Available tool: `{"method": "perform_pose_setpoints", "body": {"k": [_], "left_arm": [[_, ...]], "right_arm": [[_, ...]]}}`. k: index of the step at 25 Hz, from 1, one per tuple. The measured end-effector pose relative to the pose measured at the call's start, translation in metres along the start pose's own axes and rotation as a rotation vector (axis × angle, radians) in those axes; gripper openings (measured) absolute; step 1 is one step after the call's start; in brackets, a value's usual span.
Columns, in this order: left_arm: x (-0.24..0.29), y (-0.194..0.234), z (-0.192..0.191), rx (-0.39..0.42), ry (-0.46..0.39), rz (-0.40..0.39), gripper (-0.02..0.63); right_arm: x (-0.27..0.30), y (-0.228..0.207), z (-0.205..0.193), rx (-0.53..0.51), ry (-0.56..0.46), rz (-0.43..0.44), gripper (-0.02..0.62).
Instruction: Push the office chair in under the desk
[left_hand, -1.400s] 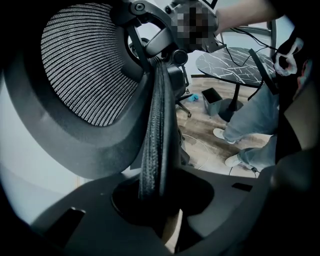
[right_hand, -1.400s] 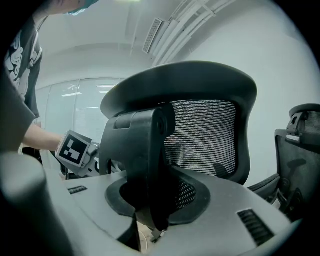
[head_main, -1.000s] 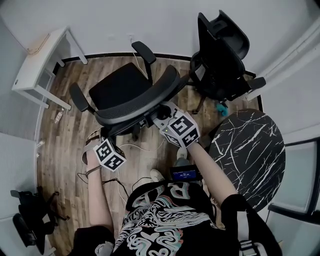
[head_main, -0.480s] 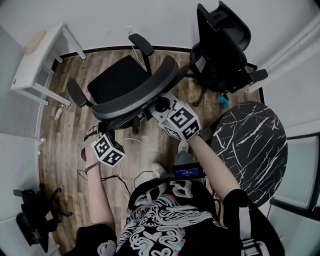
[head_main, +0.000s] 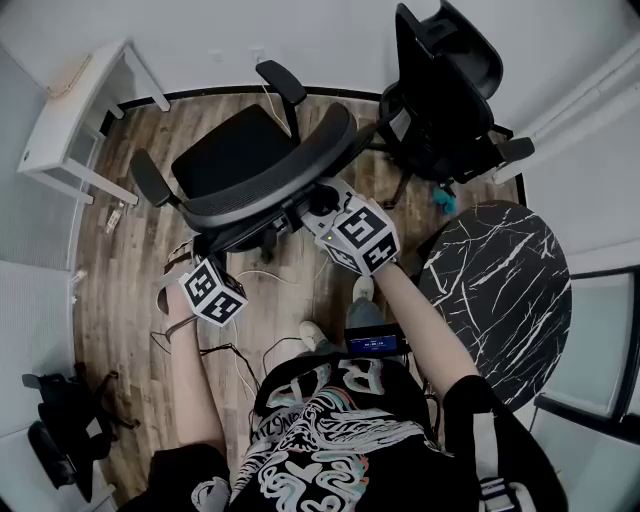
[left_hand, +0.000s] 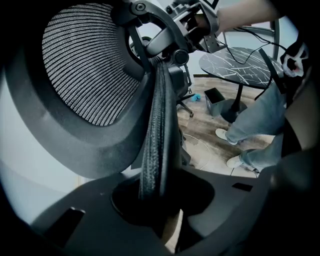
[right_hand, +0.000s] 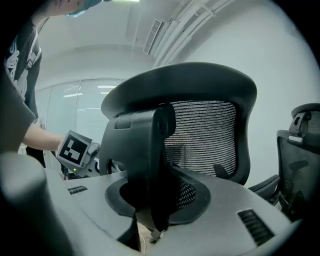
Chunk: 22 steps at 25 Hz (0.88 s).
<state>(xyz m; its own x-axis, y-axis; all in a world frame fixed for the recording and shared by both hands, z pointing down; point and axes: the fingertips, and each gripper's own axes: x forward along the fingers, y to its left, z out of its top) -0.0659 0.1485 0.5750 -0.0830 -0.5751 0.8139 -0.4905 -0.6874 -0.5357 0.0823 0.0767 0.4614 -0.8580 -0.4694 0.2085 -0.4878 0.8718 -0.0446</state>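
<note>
A black mesh-back office chair (head_main: 235, 160) stands on the wood floor, its seat facing the white desk (head_main: 75, 105) at the upper left. My left gripper (head_main: 207, 262) holds the lower left end of the backrest. In the left gripper view the backrest's ribbed rim (left_hand: 156, 135) runs down between the jaws of the left gripper (left_hand: 160, 215). My right gripper (head_main: 318, 203) is at the middle of the backrest's rear. In the right gripper view the black back support (right_hand: 142, 155) stands clamped in the right gripper (right_hand: 150, 220), mesh (right_hand: 205, 132) behind it.
A second black chair (head_main: 445, 90) stands against the far wall at the upper right. A round black marble table (head_main: 495, 290) is close on my right. Cables (head_main: 250, 350) trail on the floor by my feet. A dark stand (head_main: 60, 430) sits at the lower left.
The whole head view has shifted a little. Chair and both grippers keep the same places relative to one another, and both grips are unchanged.
</note>
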Motion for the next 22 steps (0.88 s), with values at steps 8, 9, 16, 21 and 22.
{"method": "perform_pose_setpoints", "body": {"k": [8,9,16,21,22], "left_arm": [[-0.001,0.004,-0.002,0.001,0.001,-0.003,0.110],[-0.001,0.005,-0.001,0.002,0.000,-0.003,0.110],[0.001,0.006,-0.001,-0.009,0.001,0.001,0.110],[0.004,0.006,0.001,-0.008,0.004,0.007,0.110],[0.004,0.008,0.000,-0.007,0.004,0.008,0.110]], "right_arm": [[0.003,0.001,0.004,0.005,-0.011,0.017,0.118],[0.004,0.001,0.005,0.006,-0.014,0.022,0.118],[0.008,0.000,0.005,0.003,-0.016,0.052,0.121],[0.009,-0.004,0.003,0.007,-0.018,0.058,0.123],[0.010,-0.004,0.003,0.007,-0.018,0.058,0.123]]}}
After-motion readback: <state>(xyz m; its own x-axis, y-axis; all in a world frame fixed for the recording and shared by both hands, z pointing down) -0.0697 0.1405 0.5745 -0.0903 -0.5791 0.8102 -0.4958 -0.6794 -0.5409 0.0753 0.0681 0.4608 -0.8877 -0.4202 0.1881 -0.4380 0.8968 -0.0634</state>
